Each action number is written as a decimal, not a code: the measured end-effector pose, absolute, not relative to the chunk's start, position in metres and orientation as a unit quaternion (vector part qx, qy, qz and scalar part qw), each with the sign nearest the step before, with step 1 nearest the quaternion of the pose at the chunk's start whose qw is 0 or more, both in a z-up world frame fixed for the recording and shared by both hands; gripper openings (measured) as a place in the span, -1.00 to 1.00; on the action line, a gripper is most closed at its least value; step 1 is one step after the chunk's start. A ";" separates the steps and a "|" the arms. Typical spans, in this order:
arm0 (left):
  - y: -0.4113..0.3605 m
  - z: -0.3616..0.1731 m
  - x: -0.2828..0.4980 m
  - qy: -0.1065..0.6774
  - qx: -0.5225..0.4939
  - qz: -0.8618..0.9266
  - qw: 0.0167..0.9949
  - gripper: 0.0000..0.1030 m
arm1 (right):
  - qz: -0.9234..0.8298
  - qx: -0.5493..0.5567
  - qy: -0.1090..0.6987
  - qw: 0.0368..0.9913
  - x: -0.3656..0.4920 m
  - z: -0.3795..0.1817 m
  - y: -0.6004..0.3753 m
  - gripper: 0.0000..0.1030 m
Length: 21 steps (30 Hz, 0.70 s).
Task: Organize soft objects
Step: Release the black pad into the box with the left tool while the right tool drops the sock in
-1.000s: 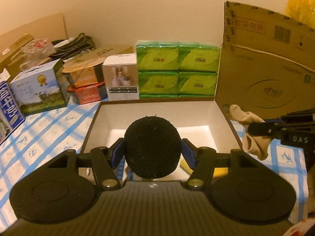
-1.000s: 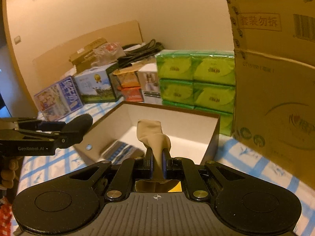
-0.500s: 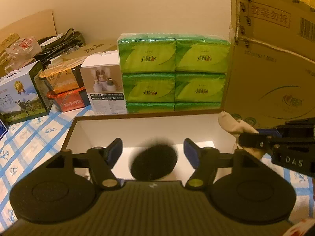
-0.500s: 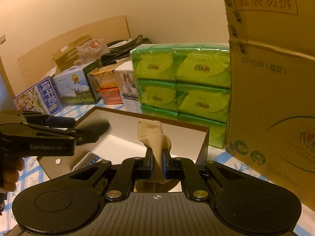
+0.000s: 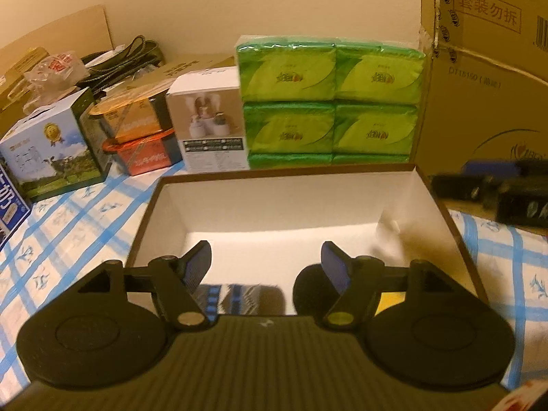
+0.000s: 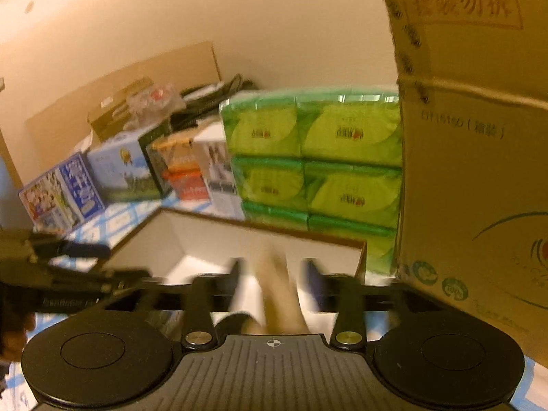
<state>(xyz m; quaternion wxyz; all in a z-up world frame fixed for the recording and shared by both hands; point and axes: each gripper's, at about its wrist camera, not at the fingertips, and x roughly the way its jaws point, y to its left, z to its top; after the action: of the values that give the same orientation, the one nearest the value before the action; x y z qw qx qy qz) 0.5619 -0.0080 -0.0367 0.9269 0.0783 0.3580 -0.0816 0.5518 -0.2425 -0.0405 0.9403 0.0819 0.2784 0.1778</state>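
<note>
Both tools stood apart over the box (image 5: 441, 205). The right tool (image 6: 274, 274) had just opened; the beige sock (image 6: 281, 294) hung blurred between its pads. The left tool (image 5: 265, 263) gripped nothing; the black ball (image 5: 308, 287) lay in the box, lower right.

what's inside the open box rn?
In the box: a black ball, a blue patterned item, something yellow, and a beige sock between the open right tool's pads. The tools cover the near floor.

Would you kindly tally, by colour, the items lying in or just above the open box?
Black foam ball: 1
Blue striped fabric piece: 1
Beige sock: 1
Yellow item, kind unclear: 1
Total: 4
</note>
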 end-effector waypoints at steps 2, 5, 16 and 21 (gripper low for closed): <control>0.000 -0.034 0.554 0.360 0.075 -0.078 0.927 0.34 | 0.179 0.080 0.270 0.943 0.547 -0.034 -0.244 0.45; 0.012 -0.029 0.541 0.362 0.070 -0.076 0.926 0.34 | 0.182 0.088 0.273 0.941 0.538 -0.028 -0.248 0.45; 0.040 -0.007 0.473 0.358 0.061 -0.072 0.929 0.34 | 0.189 0.079 0.295 0.933 0.474 -0.023 -0.251 0.45; 0.051 0.007 0.436 0.347 0.045 -0.074 0.934 0.34 | 0.198 0.077 0.300 0.930 0.437 -0.022 -0.253 0.45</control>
<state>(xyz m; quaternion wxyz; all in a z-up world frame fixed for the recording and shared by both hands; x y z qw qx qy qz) 0.4361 0.0507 0.0066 0.9337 0.0450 0.3475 -0.0741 0.4370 -0.2527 -0.0219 0.9302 0.0770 0.2996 0.1976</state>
